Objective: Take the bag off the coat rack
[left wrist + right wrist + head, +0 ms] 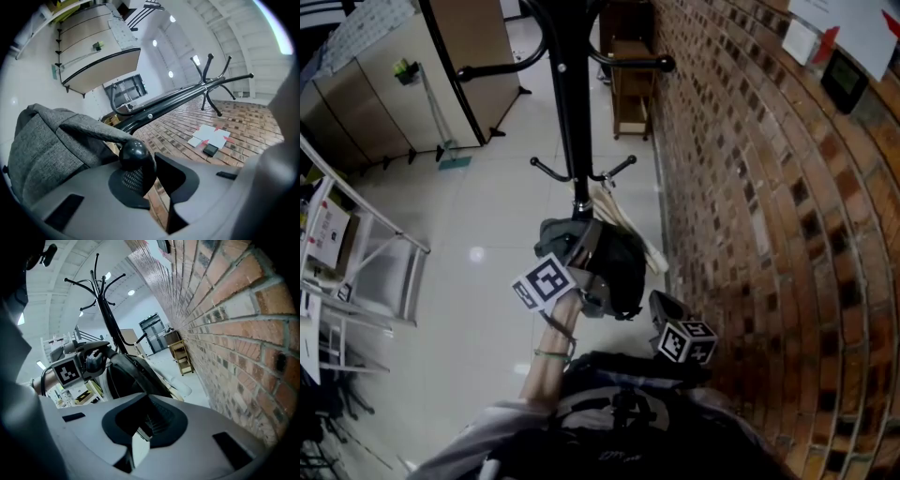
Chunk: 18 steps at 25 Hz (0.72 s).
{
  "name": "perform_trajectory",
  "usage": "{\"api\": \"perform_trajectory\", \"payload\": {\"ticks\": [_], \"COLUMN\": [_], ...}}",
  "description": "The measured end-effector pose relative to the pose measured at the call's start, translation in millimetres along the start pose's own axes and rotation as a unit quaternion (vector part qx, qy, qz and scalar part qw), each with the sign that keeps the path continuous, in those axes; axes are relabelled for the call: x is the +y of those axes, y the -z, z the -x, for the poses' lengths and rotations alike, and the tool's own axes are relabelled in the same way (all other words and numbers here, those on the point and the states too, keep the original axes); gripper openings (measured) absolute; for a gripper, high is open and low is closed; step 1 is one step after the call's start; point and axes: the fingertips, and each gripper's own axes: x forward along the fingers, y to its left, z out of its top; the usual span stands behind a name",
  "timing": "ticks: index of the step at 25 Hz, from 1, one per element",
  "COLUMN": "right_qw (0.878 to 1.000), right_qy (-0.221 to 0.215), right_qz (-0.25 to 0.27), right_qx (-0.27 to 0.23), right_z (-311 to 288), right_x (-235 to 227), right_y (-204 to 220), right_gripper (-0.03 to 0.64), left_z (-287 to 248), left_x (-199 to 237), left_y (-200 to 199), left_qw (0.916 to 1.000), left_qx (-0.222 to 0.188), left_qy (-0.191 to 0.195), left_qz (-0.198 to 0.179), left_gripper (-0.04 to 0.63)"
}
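- My left gripper (pixel 149 164) has its fingers pinched, narrowly apart, on the strap (pixel 89 127) of the grey fabric bag (pixel 44 152), at a black ball-tipped peg (pixel 134 152).
- The bag sits against the black metal coat rack (pixel 569 103), at 11 o'clock from my right gripper (pixel 149 420).
- My right fingers are closed and empty.

Floor (pixel 487 216) was pale glossy tile with light glare on it, running right up to a brick wall (pixel 750 187). A black coat rack (pixel 569 103) stood on it close to that wall. A dark grey bag (pixel 614 267) hung low against the pole, and its strap met a ball-tipped hook (pixel 134 152). A few pale wooden slats (pixel 628 230) sat at the rack's foot, angled toward the bricks. Further back, a small wooden shelf unit (pixel 630 89) stood by the wall. On the left in the head view were beige cabinets (pixel 384 94) with a long-handled mop (pixel 441 122) leaning on them, its teal head on the tile. A metal-frame rack (pixel 375 253) stood nearer.
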Motion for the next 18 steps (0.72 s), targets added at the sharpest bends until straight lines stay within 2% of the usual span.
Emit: {"api": "perform_trajectory", "payload": {"ticks": [3, 5, 11, 18], "right_qw": [1.000, 1.000, 1.000, 0.999], "right_qy": [0.005, 0.007, 0.008, 0.006], "right_qz": [-0.005, -0.009, -0.023, -0.032], "right_qx": [-0.002, -0.003, -0.014, -0.017], "right_z": [3, 6, 7, 6], "right_x": [-7, -9, -19, -18], "right_y": [3, 3, 1, 4], "right_gripper": [0.000, 0.000, 0.000, 0.000], "left_z": [0, 3, 8, 31], "left_x": [-8, -14, -41, -47], "left_y": [4, 4, 11, 10], "left_qw": [1.0000, 0.9995, 0.9948, 0.9946], "left_qx": [0.006, 0.015, 0.046, 0.047], "left_qy": [0.007, -0.001, 0.014, 0.013], "left_qz": [0.002, -0.027, -0.089, -0.092], "left_gripper": [0.043, 0.043, 0.041, 0.041]}}
